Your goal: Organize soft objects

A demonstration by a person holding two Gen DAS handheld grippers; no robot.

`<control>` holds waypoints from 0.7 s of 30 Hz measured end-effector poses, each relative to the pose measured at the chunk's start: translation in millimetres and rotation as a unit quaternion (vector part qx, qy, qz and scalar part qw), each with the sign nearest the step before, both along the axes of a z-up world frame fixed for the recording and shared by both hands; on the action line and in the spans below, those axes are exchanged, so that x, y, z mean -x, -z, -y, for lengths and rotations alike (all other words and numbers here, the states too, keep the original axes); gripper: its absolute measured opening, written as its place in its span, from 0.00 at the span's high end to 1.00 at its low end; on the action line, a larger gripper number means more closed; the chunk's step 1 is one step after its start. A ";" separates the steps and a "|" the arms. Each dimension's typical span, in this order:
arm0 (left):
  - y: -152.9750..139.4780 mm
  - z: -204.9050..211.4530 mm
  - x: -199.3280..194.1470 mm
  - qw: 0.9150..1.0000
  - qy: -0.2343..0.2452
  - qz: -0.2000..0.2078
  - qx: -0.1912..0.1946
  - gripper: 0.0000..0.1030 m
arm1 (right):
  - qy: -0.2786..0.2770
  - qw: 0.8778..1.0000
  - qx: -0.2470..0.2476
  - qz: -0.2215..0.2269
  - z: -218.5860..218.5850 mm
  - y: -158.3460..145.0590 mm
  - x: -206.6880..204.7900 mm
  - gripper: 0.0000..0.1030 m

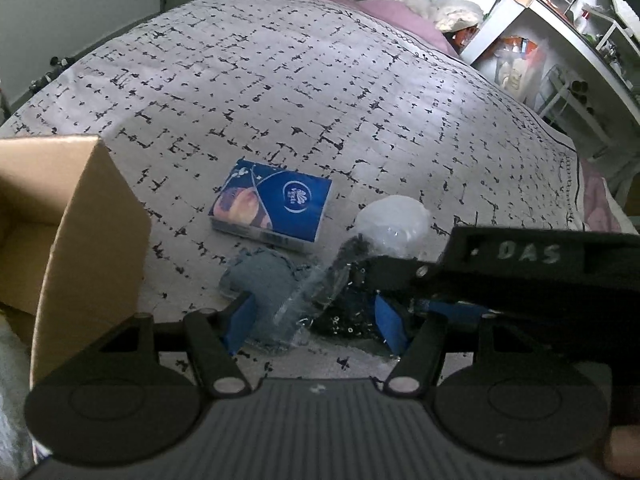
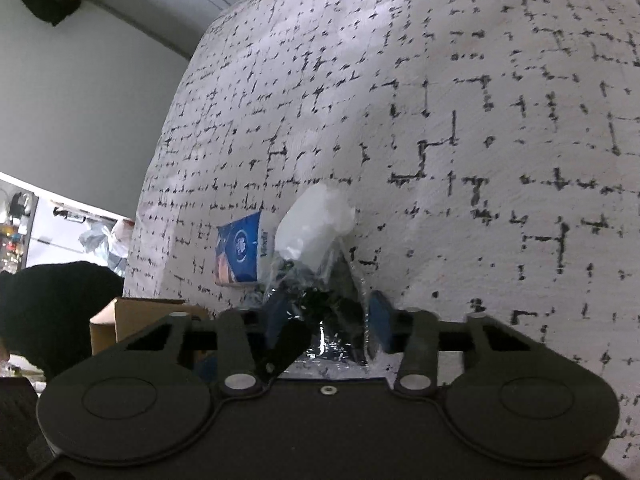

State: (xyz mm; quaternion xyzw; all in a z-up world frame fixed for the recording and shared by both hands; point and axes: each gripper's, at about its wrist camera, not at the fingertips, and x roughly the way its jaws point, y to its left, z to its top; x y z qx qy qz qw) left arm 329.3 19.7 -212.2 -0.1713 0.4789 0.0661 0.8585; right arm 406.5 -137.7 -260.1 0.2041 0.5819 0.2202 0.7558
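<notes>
One clear crinkled plastic bag of dark and white soft items is laid on the patterned white bedspread, gripped by the right gripper. The left gripper is spread wide around a grey-blue fabric bundle. A blue tissue pack and a brown cardboard box are placed nearby.

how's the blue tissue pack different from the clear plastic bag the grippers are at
The tissue pack is a flat blue printed block with sharp edges; the plastic bag is clear, crumpled and shapeless, showing white and dark contents. The tissue pack lies free on the bedspread; the plastic bag sits between the fingers of the left gripper and the right gripper. Both rest on the same bedspread, close to the cardboard box.
</notes>
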 end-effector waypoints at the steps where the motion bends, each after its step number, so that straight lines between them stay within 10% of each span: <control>1: 0.1 0.1 -0.4 1.000 0.003 -0.001 -0.001 0.37 | -0.002 1.000 0.004 0.006 -0.4 -1.9 0.7 0.66; 18: 15.8 -5.9 -10.3 1.000 -0.018 -0.019 -0.012 0.37 | 0.023 0.997 0.053 0.057 24.1 -18.0 8.0 0.77; 21: 16.1 -10.0 -10.4 0.999 -0.031 -0.033 -0.021 0.63 | 0.026 0.996 0.054 0.062 25.7 -20.8 9.9 0.78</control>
